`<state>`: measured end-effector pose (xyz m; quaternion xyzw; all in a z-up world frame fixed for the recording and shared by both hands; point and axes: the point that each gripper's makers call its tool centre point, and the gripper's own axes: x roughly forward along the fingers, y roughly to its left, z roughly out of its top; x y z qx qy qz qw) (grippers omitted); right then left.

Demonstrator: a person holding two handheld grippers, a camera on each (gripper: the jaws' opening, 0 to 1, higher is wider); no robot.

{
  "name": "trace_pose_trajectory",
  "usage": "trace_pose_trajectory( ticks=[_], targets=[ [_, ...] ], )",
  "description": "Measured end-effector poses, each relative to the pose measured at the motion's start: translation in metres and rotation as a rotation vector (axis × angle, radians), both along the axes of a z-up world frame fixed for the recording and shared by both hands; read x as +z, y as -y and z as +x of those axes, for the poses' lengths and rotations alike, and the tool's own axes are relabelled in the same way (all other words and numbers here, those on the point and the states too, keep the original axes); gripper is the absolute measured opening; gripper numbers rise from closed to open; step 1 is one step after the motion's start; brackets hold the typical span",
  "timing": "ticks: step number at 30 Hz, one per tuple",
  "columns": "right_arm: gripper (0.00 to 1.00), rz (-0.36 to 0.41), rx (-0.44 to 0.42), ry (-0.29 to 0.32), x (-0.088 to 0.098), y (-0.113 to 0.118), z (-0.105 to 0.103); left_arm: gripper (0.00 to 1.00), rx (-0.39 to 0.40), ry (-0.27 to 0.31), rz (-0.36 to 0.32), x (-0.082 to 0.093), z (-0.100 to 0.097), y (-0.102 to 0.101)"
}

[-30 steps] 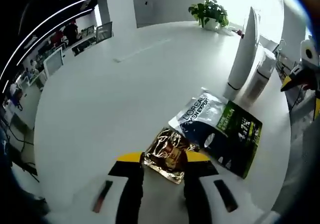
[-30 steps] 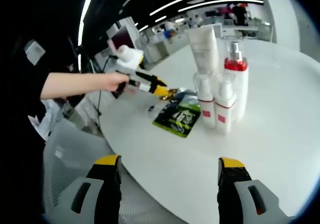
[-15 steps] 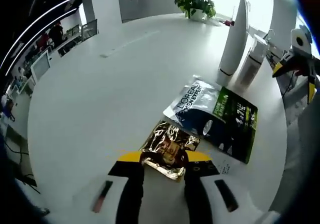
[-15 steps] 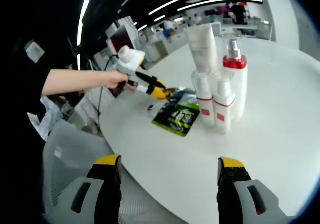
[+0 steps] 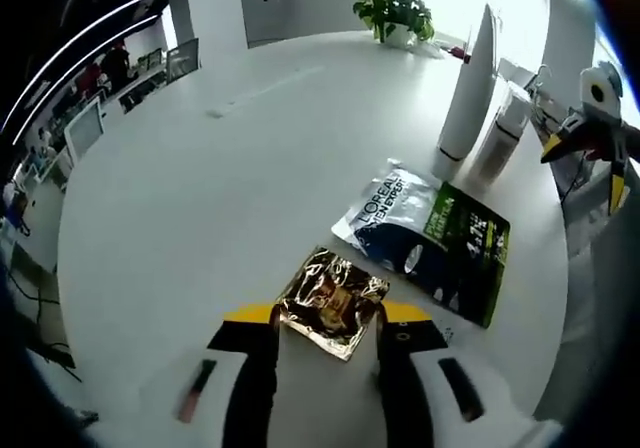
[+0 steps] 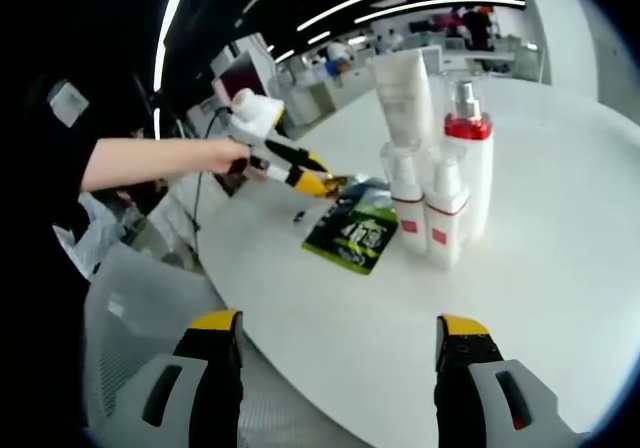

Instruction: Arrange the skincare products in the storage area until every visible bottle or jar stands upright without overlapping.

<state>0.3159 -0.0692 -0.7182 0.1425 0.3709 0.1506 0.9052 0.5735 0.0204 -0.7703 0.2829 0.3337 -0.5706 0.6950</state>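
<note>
The left gripper (image 5: 326, 320) has its 2 yellow-tipped jaws closed in on the near edge of a gold foil sachet (image 5: 331, 300), pinching it from both sides; whether the sachet is off the white table (image 5: 180, 198) or resting on it, I cannot tell. In the right gripper view that same tool (image 6: 322, 185) reaches in from the left, a hand (image 6: 228, 157) behind it, the gold packet at its tip.

Just beyond the sachet, close beside it, lies a flat dark pouch with green print (image 5: 430, 241), face up. Behind that stands the upright group: a tall white tube (image 6: 404, 93), a pump bottle with a red collar (image 6: 470, 158), and 2 small white bottles with red labels (image 6: 424, 213) tucked against them, touching or nearly so.

The right gripper (image 6: 338, 336) hangs off the table's edge, jaws spread wide, nothing between them.

Handling, as I judge it: the foil sachet is light, thin and crinkly, and slippery too. It will flop rather than stand unless leaned on something, so an edge grip like this one suits it, not the middle. The pouch looks just as limp; take it by a seam or corner. The bottles look stiff but top-heavy and crowded, so a careless nudge could topple several at once.
</note>
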Motion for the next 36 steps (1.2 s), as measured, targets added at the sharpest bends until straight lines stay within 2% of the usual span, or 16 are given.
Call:
trace_pose_trajectory(
  ticks=[4, 7, 10, 14, 19, 20, 22, 26, 30, 32, 35, 36],
  targets=[
    [0.82, -0.021, -0.002, 0.002, 0.000, 0.002, 0.000, 0.38, 0.028, -0.002, -0.024, 0.014, -0.006, -0.005],
    [0.86, -0.062, -0.006, 0.002, 0.001, 0.007, -0.001, 0.40, 0.060, 0.000, -0.073, 0.031, -0.015, -0.008],
    [0.90, -0.083, -0.018, 0.012, 0.005, 0.012, -0.003, 0.46, 0.102, 0.004, -0.136, 0.052, -0.030, -0.016],
    [0.94, -0.089, -0.015, 0.015, 0.009, 0.014, -0.008, 0.56, 0.135, 0.006, -0.173, 0.068, -0.049, -0.032],
    [0.99, -0.161, 0.005, 0.007, 0.010, 0.023, -0.018, 0.67, 0.218, -0.015, -0.219, 0.083, -0.070, -0.059],
    [0.99, -0.168, 0.013, 0.010, 0.011, 0.024, -0.020, 0.68, 0.234, -0.052, -0.219, 0.083, -0.078, -0.063],
    [0.99, -0.152, 0.013, 0.031, 0.016, 0.024, -0.022, 0.76, 0.273, -0.100, -0.204, 0.083, -0.092, -0.077],
    [0.99, -0.137, -0.018, 0.040, 0.018, 0.026, -0.032, 0.81, 0.293, -0.100, -0.202, 0.087, -0.118, -0.101],
    [0.99, -0.166, -0.043, 0.050, 0.018, 0.028, -0.043, 0.90, 0.315, -0.095, -0.244, 0.091, -0.142, -0.113],
    [0.99, -0.186, -0.065, 0.062, 0.018, 0.031, -0.046, 0.93, 0.313, -0.072, -0.252, 0.092, -0.153, -0.117],
    [0.99, -0.208, -0.105, 0.111, 0.024, 0.034, -0.043, 0.96, 0.309, -0.012, -0.278, 0.096, -0.161, -0.120],
    [0.99, -0.220, -0.113, 0.127, 0.026, 0.035, -0.041, 0.96, 0.307, 0.017, -0.331, 0.102, -0.162, -0.117]
  ],
)
